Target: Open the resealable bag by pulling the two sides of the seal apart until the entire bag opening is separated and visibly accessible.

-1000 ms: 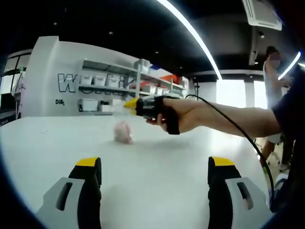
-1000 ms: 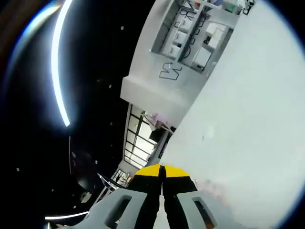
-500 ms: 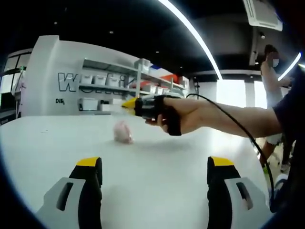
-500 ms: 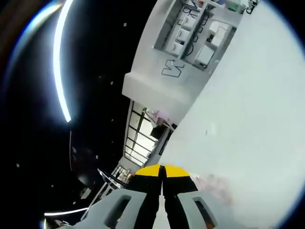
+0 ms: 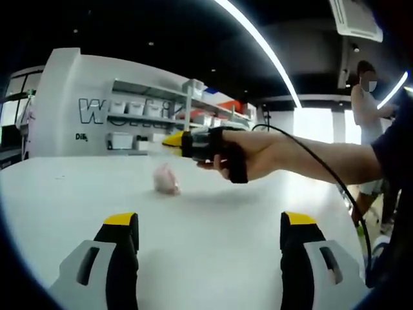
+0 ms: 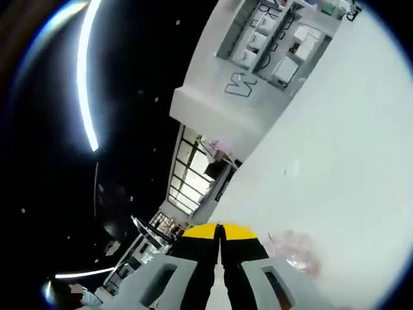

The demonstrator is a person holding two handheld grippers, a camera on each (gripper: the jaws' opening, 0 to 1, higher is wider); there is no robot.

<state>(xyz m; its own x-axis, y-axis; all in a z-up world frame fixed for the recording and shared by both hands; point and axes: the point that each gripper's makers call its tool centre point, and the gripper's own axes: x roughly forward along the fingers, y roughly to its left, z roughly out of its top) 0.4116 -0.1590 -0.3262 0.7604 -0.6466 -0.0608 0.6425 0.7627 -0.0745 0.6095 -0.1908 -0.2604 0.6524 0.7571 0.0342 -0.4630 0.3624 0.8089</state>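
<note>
Resealable bag (image 5: 167,179) — a small, crumpled pinkish thing — lay on the white table (image 5: 213,239), well ahead of my left gripper (image 5: 208,226) and free of both tools. My left gripper's jaws stood wide apart with nothing between them, their yellow tips low over the bare tabletop. My right gripper (image 6: 220,232) had its jaws pressed together, yellow tips meeting, and I could make out nothing caught between them. In the right gripper view the bag (image 6: 295,252) showed just beside those closed tips, blurred, lying on the table (image 6: 348,168); whether it touched the jaws I could not tell.

From the left gripper view my right hand (image 5: 251,155) reached in from the right, wrapped around the right gripper (image 5: 173,139), which hung above the table and above the bag, apart from it. A black cable (image 5: 322,174) trailed back along my forearm.

Farther off stood a white wall with dark lettering (image 5: 90,110) and shelves of white bins (image 5: 142,110). A long ceiling light (image 5: 258,45) curved overhead — and a person (image 5: 364,97) stood at the far right.
</note>
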